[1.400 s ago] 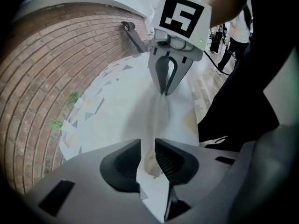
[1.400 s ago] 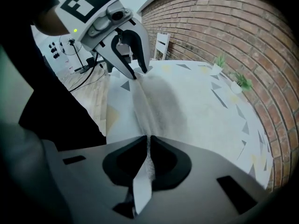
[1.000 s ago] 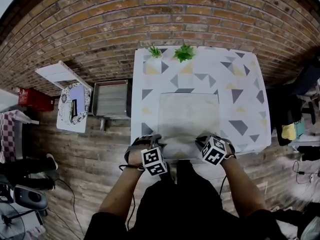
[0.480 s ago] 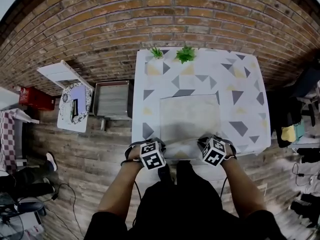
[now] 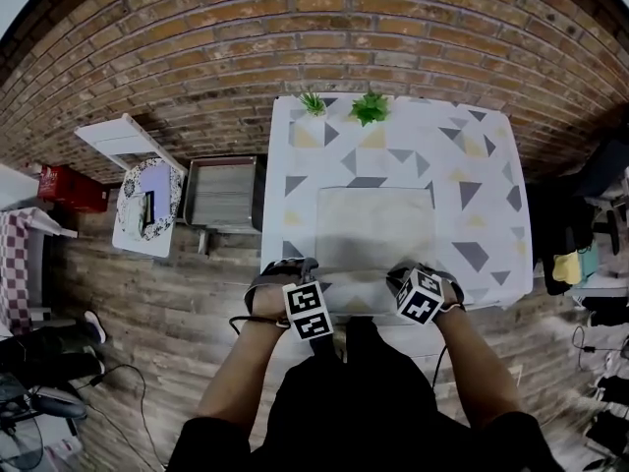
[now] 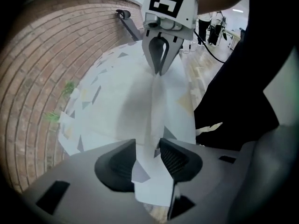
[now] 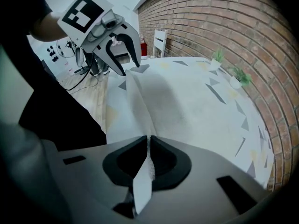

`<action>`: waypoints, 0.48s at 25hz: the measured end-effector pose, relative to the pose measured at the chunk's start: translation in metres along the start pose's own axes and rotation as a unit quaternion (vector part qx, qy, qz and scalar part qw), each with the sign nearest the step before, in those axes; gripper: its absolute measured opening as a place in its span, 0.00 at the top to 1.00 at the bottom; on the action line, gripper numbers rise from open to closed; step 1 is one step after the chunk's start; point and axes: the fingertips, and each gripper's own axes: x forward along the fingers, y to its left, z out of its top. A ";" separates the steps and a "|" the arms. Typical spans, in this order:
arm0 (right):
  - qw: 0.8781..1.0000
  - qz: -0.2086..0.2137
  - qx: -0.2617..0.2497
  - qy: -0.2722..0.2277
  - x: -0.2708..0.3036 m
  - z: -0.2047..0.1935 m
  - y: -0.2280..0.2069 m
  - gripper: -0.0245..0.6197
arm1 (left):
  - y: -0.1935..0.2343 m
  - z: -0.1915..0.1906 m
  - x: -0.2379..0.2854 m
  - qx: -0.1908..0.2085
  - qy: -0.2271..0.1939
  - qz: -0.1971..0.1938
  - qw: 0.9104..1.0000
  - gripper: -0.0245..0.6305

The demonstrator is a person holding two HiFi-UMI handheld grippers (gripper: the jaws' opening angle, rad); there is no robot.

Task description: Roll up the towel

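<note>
Left gripper (image 6: 147, 154): jaws apart, just opened; loose fold of cloth (image 6: 150, 174) with grey triangle sits between pads, not pressed. Right gripper (image 7: 148, 153): jaws closed, pinching thin fold at near edge of towel (image 5: 375, 229). Raised ridge (image 6: 154, 108) runs from 1 gripper to other. Rest of towel lies flat ahead of both grippers on patterned tablecloth (image 5: 477, 170). 2 potted plants (image 5: 370, 106) well beyond grippers, at far table edge by brick wall (image 5: 295, 37).

The right claw (image 7: 148, 143) pinches a raised fold of the towel (image 7: 174, 99) on the patterned tablecloth (image 7: 233, 107).
</note>
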 end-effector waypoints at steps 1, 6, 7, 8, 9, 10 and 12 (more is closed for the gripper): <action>1.000 0.003 0.004 -0.001 0.000 0.001 -0.001 0.90 | 0.001 0.008 -0.006 0.003 -0.009 0.010 1.000 0.69; 1.000 0.018 0.017 -0.003 0.002 0.000 -0.001 0.90 | -0.023 0.064 -0.005 0.057 -0.057 0.006 0.997 0.69; 1.000 0.022 0.019 -0.002 0.003 -0.001 0.000 0.90 | -0.029 0.070 0.001 0.065 -0.059 0.001 0.996 0.69; 0.999 0.027 0.021 -0.003 0.003 0.000 0.000 0.90 | -0.032 0.074 0.007 0.067 -0.060 -0.002 0.996 0.69; 0.999 0.032 0.025 -0.004 0.003 0.000 -0.001 0.90 | -0.034 0.078 0.012 0.068 -0.060 -0.003 0.996 0.69; 0.999 0.037 0.030 -0.006 0.003 0.000 -0.002 0.90 | -0.034 0.079 0.018 0.069 -0.058 -0.005 0.996 0.69; 0.998 0.047 0.039 -0.009 0.001 0.001 -0.003 0.90 | -0.035 0.079 0.027 0.073 -0.051 -0.010 0.996 0.69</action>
